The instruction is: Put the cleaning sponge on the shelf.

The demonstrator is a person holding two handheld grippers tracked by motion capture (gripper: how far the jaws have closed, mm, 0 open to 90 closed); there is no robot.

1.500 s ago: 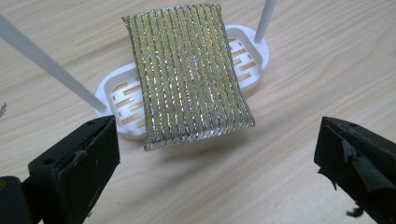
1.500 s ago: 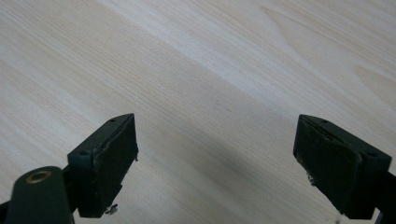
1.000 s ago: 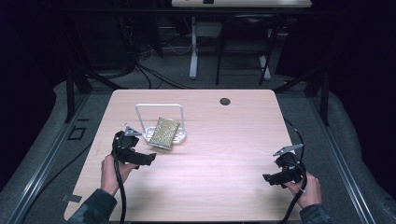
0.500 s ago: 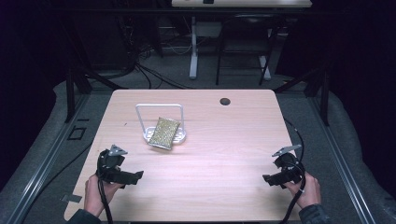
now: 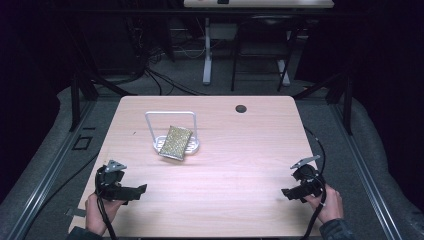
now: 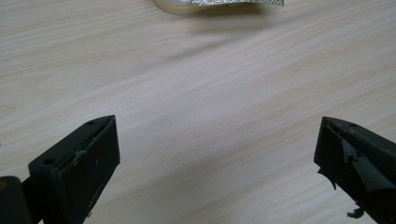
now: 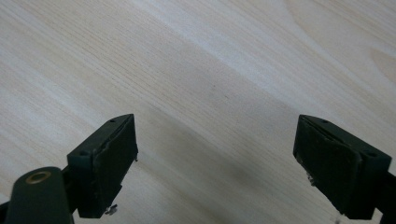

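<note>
A glittery gold-green sponge leans against a white wire holder whose oval base rests on the wooden table, left of centre. My left gripper is held low near the table's front left corner, open and empty, well short of the sponge. In the left gripper view its jaws stand wide apart over bare wood, with the sponge's edge and the base at the top. My right gripper sits near the front right, open and empty; its jaws spread over bare wood.
A dark round grommet hole lies at the table's back edge. Cables trail from both grippers off the front. Dark floor, desk legs and cables lie beyond the table.
My left gripper has drawn back from beside the sponge holder to the front left corner of the table. The right gripper has barely moved.
</note>
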